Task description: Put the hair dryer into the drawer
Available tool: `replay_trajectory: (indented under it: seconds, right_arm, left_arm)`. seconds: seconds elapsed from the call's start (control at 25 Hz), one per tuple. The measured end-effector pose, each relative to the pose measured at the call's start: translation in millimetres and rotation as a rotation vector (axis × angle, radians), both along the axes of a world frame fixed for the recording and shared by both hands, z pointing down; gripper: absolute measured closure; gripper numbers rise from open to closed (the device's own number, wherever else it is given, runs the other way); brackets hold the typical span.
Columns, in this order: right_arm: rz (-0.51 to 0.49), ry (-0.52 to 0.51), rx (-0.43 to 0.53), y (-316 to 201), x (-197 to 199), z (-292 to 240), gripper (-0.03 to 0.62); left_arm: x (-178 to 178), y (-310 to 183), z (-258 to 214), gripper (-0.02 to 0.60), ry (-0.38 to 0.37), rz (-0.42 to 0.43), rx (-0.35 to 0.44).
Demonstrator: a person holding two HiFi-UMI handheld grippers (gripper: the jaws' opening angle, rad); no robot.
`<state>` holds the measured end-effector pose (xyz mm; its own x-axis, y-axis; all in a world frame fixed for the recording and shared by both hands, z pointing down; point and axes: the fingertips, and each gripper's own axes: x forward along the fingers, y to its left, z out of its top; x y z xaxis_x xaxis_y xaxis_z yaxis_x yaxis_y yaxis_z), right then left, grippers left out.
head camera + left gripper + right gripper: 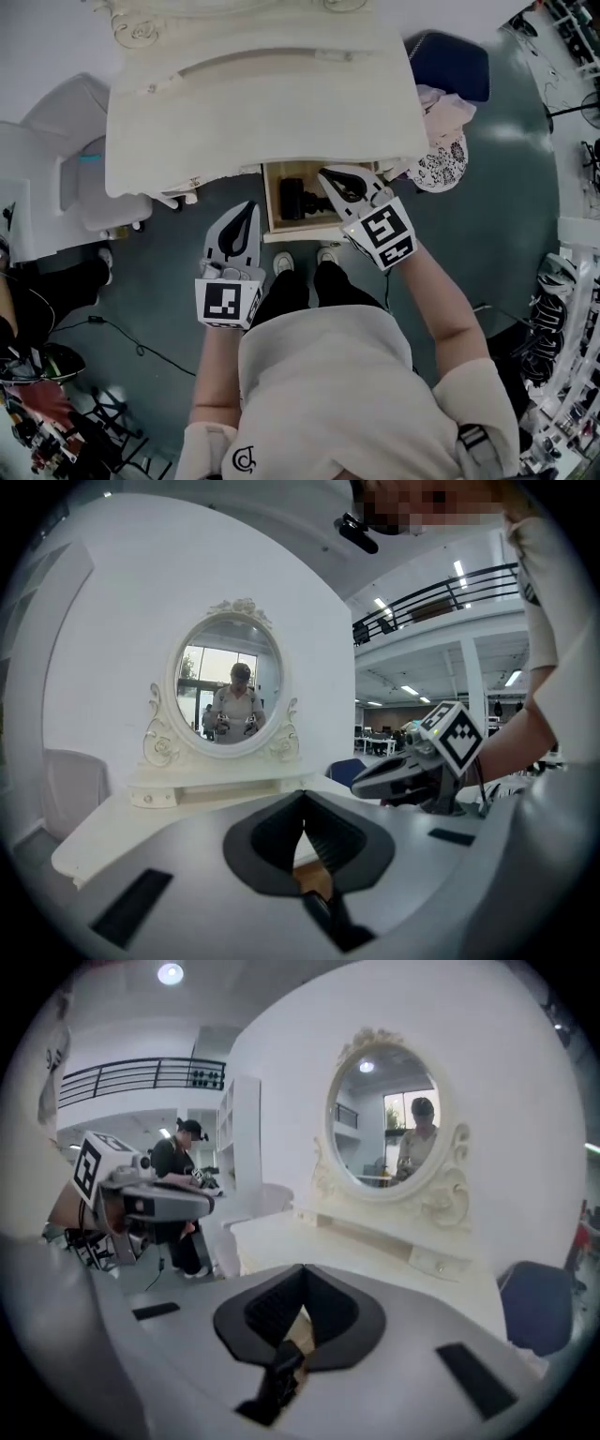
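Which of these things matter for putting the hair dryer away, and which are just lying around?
Part of the job: hair dryer, open drawer, right gripper, left gripper.
Just lying about: oval mirror, blue chair, pink cloth, floor cable.

Drawer (273, 202): back part hidden under worktop (262, 103) front edge, twd its right corner. Hair dryer (298, 199) inside is partly covered by right gripper (326, 174), so its right end can't be made out. In left gripper view only a sliver of wood shows below the jaws, rest blocked by left gripper (303, 799) body; person reflected in mirror (228, 691) too small for detail.
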<state>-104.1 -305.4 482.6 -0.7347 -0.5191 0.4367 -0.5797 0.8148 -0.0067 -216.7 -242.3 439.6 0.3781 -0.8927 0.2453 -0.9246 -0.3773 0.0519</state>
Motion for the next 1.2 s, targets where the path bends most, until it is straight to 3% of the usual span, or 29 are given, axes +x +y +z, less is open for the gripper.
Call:
replay_trajectory:
  seconds: [0.32,0.6,0.8,1.2]
  right_arm:
    - [0.107,-0.2,0.235,9.2,21.5,-113.5,0.588]
    - [0.183,-0.288,0.385,18.8,43.8,-173.8,0.588]
    - [0.232,-0.333,0.387,17.9,57.5,-185.2,0.588]
    - [0.22,-0.341,0.394,17.2,56.2,-190.2,0.589]
  left_arm:
    - [3.8,-10.2,-57.3,0.569,-0.037,0.02,0.092]
    - [3.0,-15.5,-110.2,0.569,-0.042,0.019,0.172]
    - [2.6,-18.7,-138.0,0.569,-0.032,0.024,0.217]
    - [1.4,-22.9,-152.4,0.569,-0.036,0.022,0.236]
